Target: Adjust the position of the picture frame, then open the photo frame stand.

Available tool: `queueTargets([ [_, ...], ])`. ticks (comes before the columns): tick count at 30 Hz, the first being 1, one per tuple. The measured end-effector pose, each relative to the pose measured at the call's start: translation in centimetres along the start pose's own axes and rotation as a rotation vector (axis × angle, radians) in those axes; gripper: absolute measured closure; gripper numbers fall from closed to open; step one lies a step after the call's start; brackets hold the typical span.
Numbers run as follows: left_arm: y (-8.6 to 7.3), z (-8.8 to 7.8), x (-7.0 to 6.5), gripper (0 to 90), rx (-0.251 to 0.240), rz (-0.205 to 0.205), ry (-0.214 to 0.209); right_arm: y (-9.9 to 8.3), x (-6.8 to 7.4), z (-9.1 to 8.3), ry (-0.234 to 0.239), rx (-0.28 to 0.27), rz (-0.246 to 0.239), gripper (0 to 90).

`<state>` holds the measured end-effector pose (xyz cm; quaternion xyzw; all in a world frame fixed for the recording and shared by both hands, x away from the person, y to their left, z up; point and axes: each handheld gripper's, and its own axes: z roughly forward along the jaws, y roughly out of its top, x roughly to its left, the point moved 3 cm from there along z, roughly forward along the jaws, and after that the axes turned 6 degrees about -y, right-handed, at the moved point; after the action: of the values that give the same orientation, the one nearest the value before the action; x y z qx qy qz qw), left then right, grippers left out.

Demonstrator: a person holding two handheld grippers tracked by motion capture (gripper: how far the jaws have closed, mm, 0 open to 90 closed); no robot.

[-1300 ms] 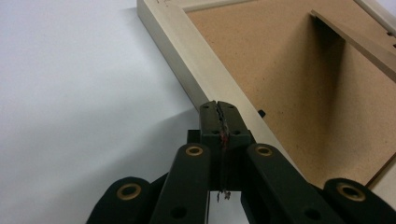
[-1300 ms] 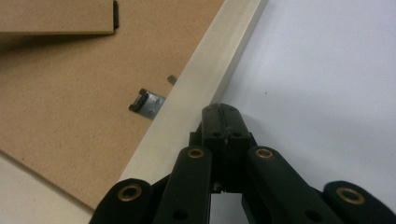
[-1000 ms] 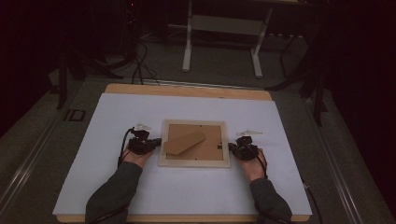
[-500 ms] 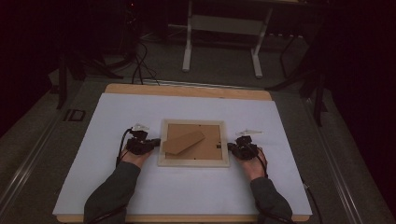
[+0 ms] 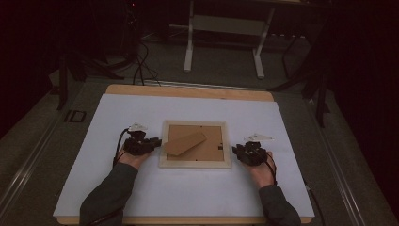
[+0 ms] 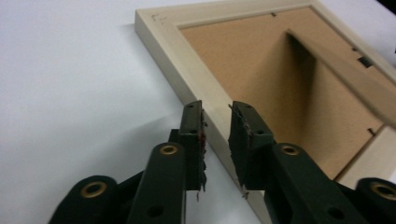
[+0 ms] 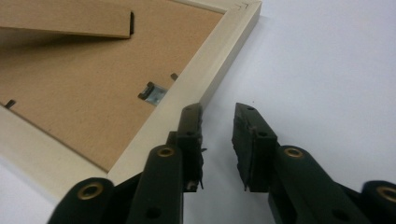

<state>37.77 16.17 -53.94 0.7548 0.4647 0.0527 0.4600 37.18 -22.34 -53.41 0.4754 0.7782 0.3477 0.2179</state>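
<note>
A picture frame (image 5: pixel 195 144) lies face-down mid-bench, light, stiff, probably glazed and fragile, best gripped by its wooden side rails, which the just-opening, released left hand-held gripper (image 6: pixel 217 122) and right hand-held gripper (image 7: pixel 218 123) flank.

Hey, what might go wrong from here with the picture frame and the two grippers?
The left gripper, its jaws just opening, straddles the picture frame rail; pulling away sideways could drag the frame across the white sheet. The easel stand sticks up and could snag. The right gripper, also opening, sits beside the rim and may nudge it.
</note>
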Motion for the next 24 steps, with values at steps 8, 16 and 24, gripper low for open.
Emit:
queueTargets([
  [8, 0.8, -0.8, -0.6, 68.3, -0.02, 0.003, -0.013, -0.5, -0.1, -0.6, 0.0, -0.011, -0.006, 66.0],
  [16, 2.1, -1.7, -1.8, 61.8, -0.052, 0.011, -0.039, -1.0, -0.9, -1.3, -0.004, -0.03, 0.032, 63.4],
  [24, 3.2, -1.7, -3.2, 59.0, -0.055, 0.028, -0.091, -1.0, -1.2, -1.6, -0.005, -0.039, 0.049, 62.0],
])
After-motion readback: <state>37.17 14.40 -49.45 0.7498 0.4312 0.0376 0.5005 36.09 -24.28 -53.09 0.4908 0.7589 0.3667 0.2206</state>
